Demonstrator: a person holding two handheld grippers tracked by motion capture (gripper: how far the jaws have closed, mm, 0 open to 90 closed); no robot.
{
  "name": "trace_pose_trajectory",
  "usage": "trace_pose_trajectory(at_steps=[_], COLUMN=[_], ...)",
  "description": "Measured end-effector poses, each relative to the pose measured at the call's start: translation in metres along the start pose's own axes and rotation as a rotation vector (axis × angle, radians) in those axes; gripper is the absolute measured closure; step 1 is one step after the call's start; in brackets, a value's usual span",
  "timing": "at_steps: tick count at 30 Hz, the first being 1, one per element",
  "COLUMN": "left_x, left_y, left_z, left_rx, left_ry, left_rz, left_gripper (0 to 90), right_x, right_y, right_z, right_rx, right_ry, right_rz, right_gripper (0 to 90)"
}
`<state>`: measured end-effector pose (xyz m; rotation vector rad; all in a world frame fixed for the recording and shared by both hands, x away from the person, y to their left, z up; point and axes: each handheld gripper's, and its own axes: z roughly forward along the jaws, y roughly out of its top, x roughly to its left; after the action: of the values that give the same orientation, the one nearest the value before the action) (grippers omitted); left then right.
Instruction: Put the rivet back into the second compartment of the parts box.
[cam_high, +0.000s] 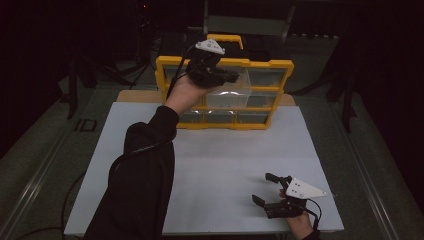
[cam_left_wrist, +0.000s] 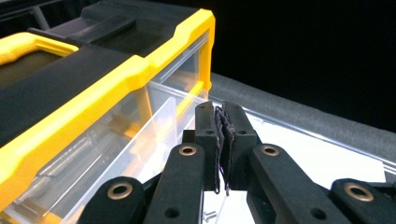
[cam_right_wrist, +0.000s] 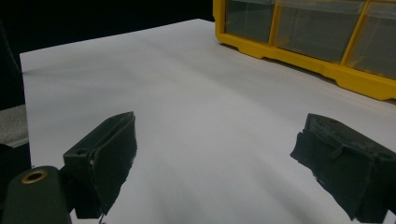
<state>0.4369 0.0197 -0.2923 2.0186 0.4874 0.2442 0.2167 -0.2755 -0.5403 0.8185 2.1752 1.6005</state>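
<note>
**Left gripper at the open drawer**

Near right, the right gripper (cam_high: 270, 192) idles over the table (cam_high: 210, 165), jaws wide, empty. Far off, the left gripper (cam_high: 231, 76) hangs shut, gripping nothing, just above the pulled-out clear drawer (cam_high: 231, 95) of the yellow organizer (cam_high: 277, 64). The drawer's long axis runs toward us; the left is far nearer.

The right gripper (cam_right_wrist: 212, 163) holds its jaws wide apart over the white table (cam_right_wrist: 187, 93), near the yellow organizer (cam_right_wrist: 299, 51).
</note>
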Motion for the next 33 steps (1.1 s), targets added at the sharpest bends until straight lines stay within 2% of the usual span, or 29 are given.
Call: trace_pose_trajectory(at_steps=[3,5,7,11,13,16,20,21,24,25,28,30,33], left_x=[0.002,0.003,0.003,0.003,0.002,0.000,-0.004,-0.004,-0.004,-0.004,-0.004,-0.004,-0.003], left_y=[-0.002,-0.003,-0.003,-0.003,-0.003,-0.003,-0.004,-0.004,-0.008,-0.010,-0.015,-0.020,-0.030], left_z=[0.003,0.004,0.005,0.000,-0.005,-0.012,-0.022,-0.025,-0.035,-0.038,-0.044,-0.049,-0.058], left_rx=[0.007,0.007,0.013,0.000,-0.022,-0.049,-0.049,-0.052,-0.061,-0.063,-0.054,-0.047,-0.069], left_ry=[0.018,0.005,0.022,0.006,-0.020,-0.027,0.008,0.002,0.017,0.029,0.023,0.004,-0.008], left_rz=[-0.016,-0.035,-0.034,-0.054,-0.049,-0.058,-0.054,-0.059,-0.058,-0.063,-0.073,-0.067,-0.089], left_gripper=[84.4,74.1,64.3,55.3,48.3,42.0,27.5,23.0,14.3,13.3,5.0,0.2,0.0], right_x=[0.000,0.000,0.000,-0.001,-0.001,-0.001,0.000,0.000,0.000,0.000,0.000,0.000,0.000], right_y=[0.000,0.000,0.000,0.000,0.000,0.000,0.000,0.000,0.000,0.000,0.000,0.000,0.000], right_z=[0.000,0.000,-0.001,-0.001,-0.001,-0.001,-0.001,-0.001,-0.001,-0.001,-0.001,-0.001,-0.001], right_rx=[0.002,-0.001,-0.002,0.000,0.001,0.002,0.002,0.003,0.003,0.004,0.006,0.006,0.006], right_ry=[0.000,0.000,-0.002,-0.004,-0.005,-0.008,-0.012,-0.012,-0.015,-0.015,-0.015,-0.015,-0.016], right_rz=[0.000,-0.003,-0.002,-0.002,-0.001,-0.001,-0.003,-0.003,-0.002,0.000,0.000,-0.001,0.001], right_gripper=[11.0,11.0,11.0,11.0,11.0,11.0,11.0,11.0,11.0,11.0,11.0,11.0,11.0])
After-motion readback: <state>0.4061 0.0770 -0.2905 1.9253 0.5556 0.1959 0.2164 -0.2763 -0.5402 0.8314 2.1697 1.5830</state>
